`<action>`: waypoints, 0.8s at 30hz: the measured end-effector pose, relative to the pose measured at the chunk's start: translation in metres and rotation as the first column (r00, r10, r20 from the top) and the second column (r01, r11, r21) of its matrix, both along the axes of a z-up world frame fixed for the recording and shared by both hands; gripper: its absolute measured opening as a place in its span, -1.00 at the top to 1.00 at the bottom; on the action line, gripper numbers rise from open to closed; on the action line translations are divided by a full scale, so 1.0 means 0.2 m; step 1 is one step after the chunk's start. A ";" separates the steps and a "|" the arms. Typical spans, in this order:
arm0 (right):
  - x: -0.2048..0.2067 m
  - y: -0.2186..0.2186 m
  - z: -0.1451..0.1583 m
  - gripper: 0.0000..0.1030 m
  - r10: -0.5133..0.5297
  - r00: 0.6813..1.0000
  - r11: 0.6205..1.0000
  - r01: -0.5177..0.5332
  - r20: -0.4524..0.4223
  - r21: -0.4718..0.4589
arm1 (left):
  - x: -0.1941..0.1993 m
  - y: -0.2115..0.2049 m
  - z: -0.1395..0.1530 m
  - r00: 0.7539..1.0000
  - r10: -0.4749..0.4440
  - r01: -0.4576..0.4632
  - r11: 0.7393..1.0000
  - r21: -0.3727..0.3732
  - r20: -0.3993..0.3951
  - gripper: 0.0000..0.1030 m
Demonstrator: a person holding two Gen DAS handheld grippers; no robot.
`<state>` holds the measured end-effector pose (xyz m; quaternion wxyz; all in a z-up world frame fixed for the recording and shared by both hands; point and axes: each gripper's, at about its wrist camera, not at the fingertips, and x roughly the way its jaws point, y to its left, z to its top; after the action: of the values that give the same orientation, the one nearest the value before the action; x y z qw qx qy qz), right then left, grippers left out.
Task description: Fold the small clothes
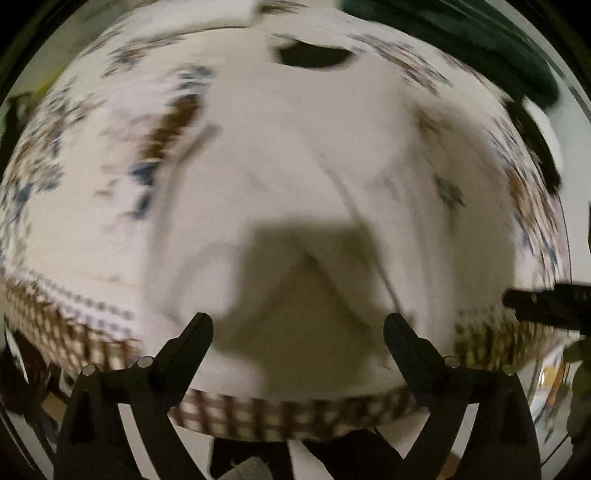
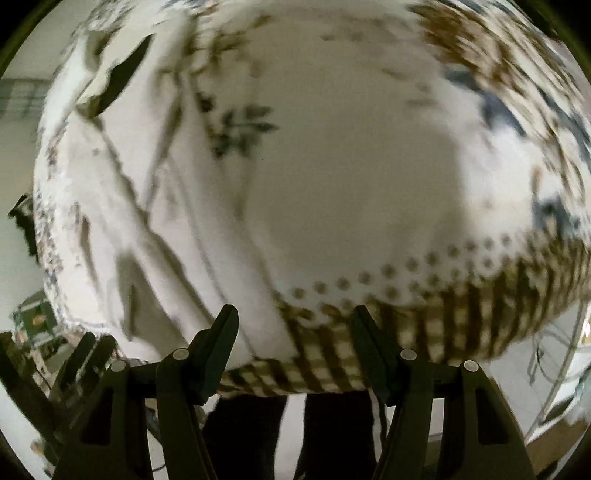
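Observation:
A white garment point(image 1: 295, 166) lies spread on a patterned tablecloth point(image 1: 74, 155), with its dark neck opening point(image 1: 314, 57) at the far side. The view is blurred. My left gripper point(image 1: 298, 326) is open and empty, just above the garment's near part, where its shadow falls. In the right wrist view the garment point(image 2: 177, 206) lies to the left, its near edge by the left finger. My right gripper point(image 2: 294, 319) is open and empty over the tablecloth's point(image 2: 369, 166) checked border point(image 2: 424, 325). The right gripper's tip point(image 1: 546, 301) shows at the right edge of the left wrist view.
A dark green cloth point(image 1: 461, 33) lies at the far right of the table. The checked table edge point(image 1: 288, 417) is close below the left gripper. Dark legs point(image 2: 332, 435) and floor show beneath. A green box point(image 2: 35, 319) sits low left.

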<state>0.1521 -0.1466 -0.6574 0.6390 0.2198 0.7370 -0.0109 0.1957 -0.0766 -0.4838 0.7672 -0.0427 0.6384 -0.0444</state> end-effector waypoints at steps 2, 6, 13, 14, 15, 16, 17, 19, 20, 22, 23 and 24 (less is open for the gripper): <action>0.08 0.03 0.02 -0.27 0.032 0.999 0.999 -0.032 0.026 0.011 | 0.11 0.17 0.03 0.997 0.068 -0.068 0.997 0.033 0.024 -0.83; 0.34 0.05 0.04 -0.27 0.037 0.995 0.999 -0.040 0.094 0.024 | 0.44 0.40 0.06 0.983 0.164 -0.168 0.985 0.045 0.084 -0.83; 0.82 0.00 0.04 -0.27 0.025 0.985 0.999 -0.021 0.168 -0.024 | 1.12 0.28 -0.04 0.979 0.044 -0.075 0.986 0.147 0.199 -0.83; 0.87 -0.02 0.03 -0.27 0.018 0.986 0.999 -0.014 0.164 -0.029 | 1.22 0.24 -0.09 0.979 0.003 -0.043 0.980 0.194 0.204 -0.83; 0.89 -0.02 0.03 -0.27 0.016 0.987 0.999 -0.011 0.157 -0.035 | 1.30 0.23 -0.15 0.981 -0.020 -0.027 0.971 0.236 0.195 -0.83; 0.92 -0.03 0.02 -0.27 0.013 0.989 0.999 -0.007 0.148 -0.044 | 1.37 0.22 -0.19 0.983 -0.029 -0.021 0.965 0.263 0.183 -0.83; 0.91 -0.03 0.02 -0.27 0.006 0.991 0.999 0.001 0.135 -0.052 | 1.46 0.23 -0.27 0.987 -0.035 -0.016 0.951 0.308 0.159 -0.83; 0.86 0.00 0.00 -0.27 -0.002 0.994 0.999 0.008 0.112 -0.053 | 1.55 0.29 -0.37 0.992 -0.030 -0.017 0.932 0.362 0.123 -0.83; 0.84 0.00 -0.02 -0.27 -0.005 0.996 0.998 0.010 0.087 -0.057 | 1.60 0.35 -0.41 0.994 -0.013 -0.027 0.929 0.369 0.105 -0.83; 0.77 -0.01 -0.03 -0.27 -0.010 0.998 0.998 0.013 0.058 -0.054 | 1.62 0.47 -0.43 0.995 0.036 -0.066 0.935 0.349 0.090 -0.83; 0.73 -0.01 -0.03 -0.27 -0.004 0.999 0.999 0.006 0.036 -0.048 | 1.62 0.53 -0.42 0.994 0.060 -0.087 0.937 0.339 0.089 -0.83; 0.71 0.00 -0.03 -0.27 0.002 1.000 0.999 -0.001 0.024 -0.042 | 1.59 0.60 -0.41 0.993 0.085 -0.108 0.941 0.320 0.085 -0.83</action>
<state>0.2931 -0.1463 -0.6644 0.6523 0.2061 0.7290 -0.0232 0.5143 0.0427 -0.5651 0.7868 0.0543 0.6071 0.0976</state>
